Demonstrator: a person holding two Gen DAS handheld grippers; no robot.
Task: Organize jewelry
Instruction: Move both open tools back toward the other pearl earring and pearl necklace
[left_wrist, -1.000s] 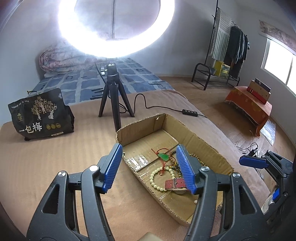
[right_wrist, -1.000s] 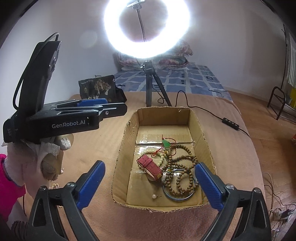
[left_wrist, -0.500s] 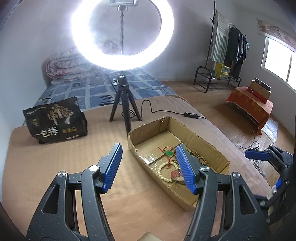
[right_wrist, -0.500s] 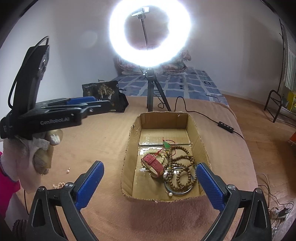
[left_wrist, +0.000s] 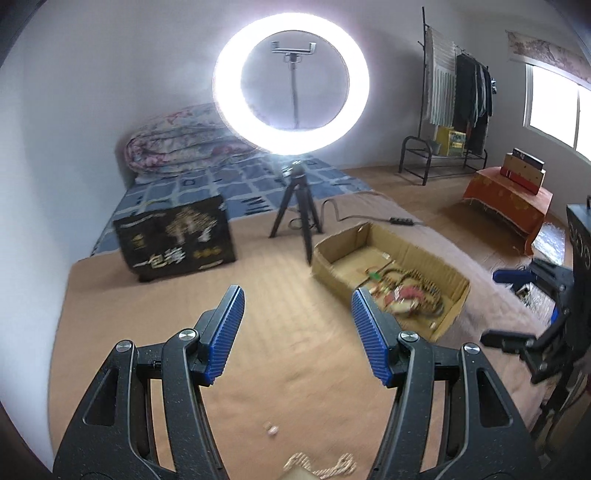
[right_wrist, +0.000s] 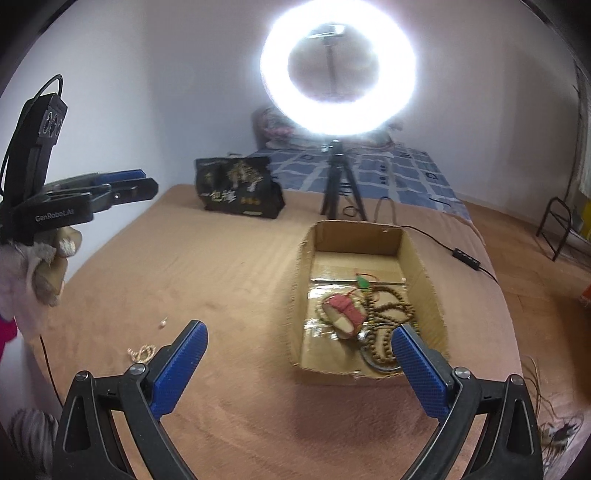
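1. The cardboard box (right_wrist: 417, 258) lies on the brown bed cover (right_wrist: 221, 266); inside sit tangled wooden beads (right_wrist: 388, 317), a red pouch (right_wrist: 345, 308) and a green pendant (right_wrist: 362, 283), partly overlapping and blurred.
2. Left of the box, a pale bead chain (right_wrist: 142, 352) and a tiny pearl piece (right_wrist: 163, 324) lie loose.
3. The left gripper (left_wrist: 297, 328) has its fingers apart, empty.
4. The right gripper (right_wrist: 299, 369) has its fingers spread, empty; one finger hides the box's near corner.

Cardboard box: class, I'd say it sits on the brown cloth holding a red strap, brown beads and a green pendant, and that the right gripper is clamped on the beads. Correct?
Not quite. The right wrist view shows the right gripper open and empty; the brown beads lie in the cardboard box on the brown cloth with the red strap and green pendant.
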